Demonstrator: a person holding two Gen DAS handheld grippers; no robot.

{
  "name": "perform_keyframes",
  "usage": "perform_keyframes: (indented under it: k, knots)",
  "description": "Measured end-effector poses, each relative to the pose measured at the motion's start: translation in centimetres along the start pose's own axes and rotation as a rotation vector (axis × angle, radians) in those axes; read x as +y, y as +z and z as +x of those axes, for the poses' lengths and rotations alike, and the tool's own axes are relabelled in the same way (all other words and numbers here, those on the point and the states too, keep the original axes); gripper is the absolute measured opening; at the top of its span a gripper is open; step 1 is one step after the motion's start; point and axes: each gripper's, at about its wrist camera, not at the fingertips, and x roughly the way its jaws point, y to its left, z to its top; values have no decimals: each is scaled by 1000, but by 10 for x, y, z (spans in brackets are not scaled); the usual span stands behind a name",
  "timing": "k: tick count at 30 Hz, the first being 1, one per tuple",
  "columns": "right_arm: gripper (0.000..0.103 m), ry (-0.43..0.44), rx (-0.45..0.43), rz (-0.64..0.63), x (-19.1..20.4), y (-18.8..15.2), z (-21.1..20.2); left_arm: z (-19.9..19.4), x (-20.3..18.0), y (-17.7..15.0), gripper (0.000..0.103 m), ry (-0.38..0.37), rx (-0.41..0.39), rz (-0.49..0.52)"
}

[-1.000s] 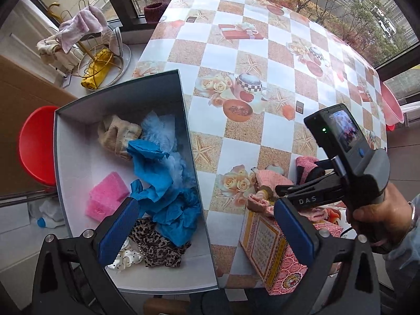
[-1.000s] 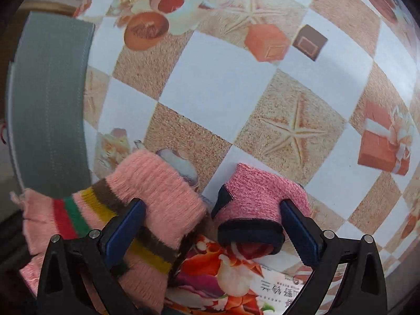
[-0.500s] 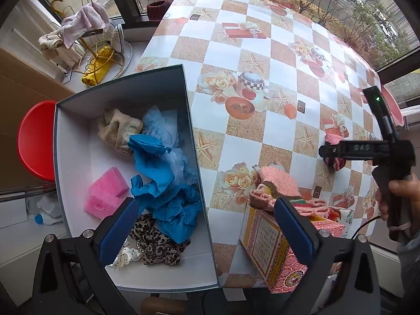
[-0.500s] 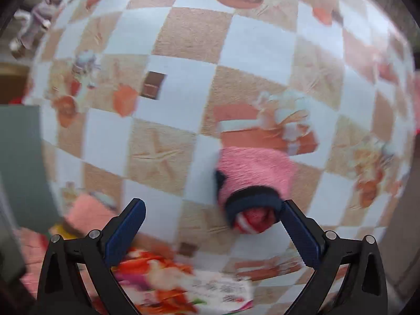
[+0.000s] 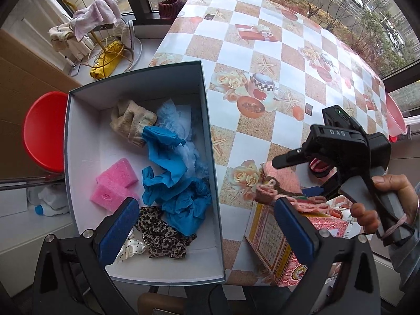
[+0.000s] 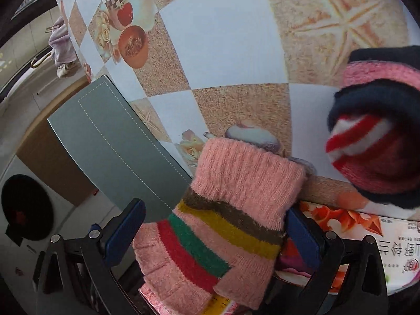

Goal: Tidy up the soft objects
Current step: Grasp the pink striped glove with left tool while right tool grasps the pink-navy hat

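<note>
A grey box (image 5: 207, 136) at the table's left edge holds blue gloves (image 5: 170, 168), pink sponges (image 5: 113, 183), a beige cloth (image 5: 131, 120) and a leopard scrunchie (image 5: 162, 236). My left gripper (image 5: 206, 229) hangs open over the box's near corner with nothing in it. A pink striped knit piece (image 6: 244, 178) lies across a pink patterned carton (image 6: 367, 225). My right gripper (image 6: 214, 225) is open and straddles the knit, one finger on each side. A rolled pink and navy sock (image 6: 380, 131) rests on the table just outside the right finger. The grey box wall (image 6: 113, 141) stands to the left.
The checked tablecloth (image 5: 262, 60) stretches to the windows. A red stool (image 5: 44, 131) stands left of the box, and a wire rack with cloths (image 5: 99, 31) sits behind it. A hand (image 5: 380, 199) holds the right gripper (image 5: 296, 178) above the carton (image 5: 273, 239).
My right gripper swung out to the right over the table, then came back and dropped over the striped knit. The rolled sock now lies outside its right finger. The left gripper barely moved.
</note>
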Motion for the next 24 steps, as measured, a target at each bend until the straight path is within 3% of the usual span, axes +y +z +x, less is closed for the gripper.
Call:
perform_keyframes:
  k: [2, 5, 6, 7, 8, 9, 11, 14, 16, 17, 21, 24]
  knots:
    - [103, 155, -8, 39, -2, 5, 5, -1, 2, -1, 103, 3, 0, -5]
    - [103, 578, -91, 80, -2, 10, -15, -1, 3, -2, 103, 9, 3, -5]
    - [103, 681, -145, 75, 0, 10, -29, 0, 2, -2, 103, 10, 5, -4]
    - [103, 740, -205, 60, 3, 9, -41, 0, 2, -2, 103, 11, 6, -1]
    - [103, 737, -266, 45, 6, 8, -55, 0, 1, -2, 103, 9, 6, 3]
    - [103, 679, -326, 25, 9, 5, -70, 1, -1, -1, 103, 9, 7, 6]
    - [103, 441, -454, -44, 19, -7, -102, 2, -5, 1, 103, 2, 6, 16]
    - [103, -29, -608, -124, 27, -29, -132, 3, -15, 6, 103, -13, 2, 36]
    - [103, -311, -635, -129, 17, -32, -135, 5, -22, 10, 103, -24, 2, 52]
    - [103, -397, -627, -128, 7, -34, -137, 6, -27, 12, 103, -28, 4, 61]
    - [103, -518, -578, -134, -26, -30, -124, 10, -46, 23, 103, -45, 15, 105]
    - [103, -587, -530, -190, -26, -28, -98, 17, -60, 31, 103, -67, 46, 122]
